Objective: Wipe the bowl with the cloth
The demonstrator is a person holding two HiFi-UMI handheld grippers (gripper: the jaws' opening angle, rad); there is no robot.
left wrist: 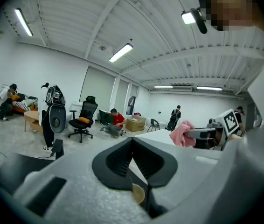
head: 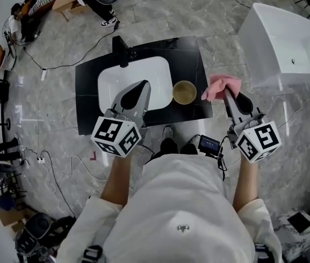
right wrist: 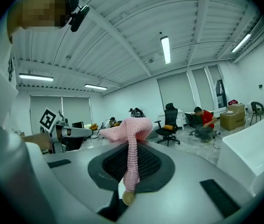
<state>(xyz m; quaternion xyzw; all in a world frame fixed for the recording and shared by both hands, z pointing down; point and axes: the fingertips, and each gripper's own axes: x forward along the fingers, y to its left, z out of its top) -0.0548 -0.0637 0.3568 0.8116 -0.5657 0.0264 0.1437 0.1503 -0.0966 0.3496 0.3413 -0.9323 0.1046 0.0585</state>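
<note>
- My left gripper point(head: 142, 87) is nearest, hanging over the sink basin point(head: 144, 70). Its jaws are pressed together with nothing between them.
- My right gripper point(head: 226, 92) is clamped on the pink cloth point(head: 220, 85). In the right gripper view a strip of the knit runs down between the jaws and the rest bunches over the tips.
- The cloth looks soft, light and floppy. A pinch on one fold holds it fine, but I'd want a fuller wad ahead of the tips for wiping.
- Further out, the bowl point(head: 184, 92) sits upright on the black counter point(head: 196, 53), just beside the basin's right edge. It lies between my two grippers and neither touches it.
- The bowl looks small, stiff and smooth, and probably light. I reckon it would skate or tip under a wipe.
- I can't tell what the bowl is made of, so I'm treating it as breakable. I'd pinch the rim on the basin side with the left gripper.
</note>
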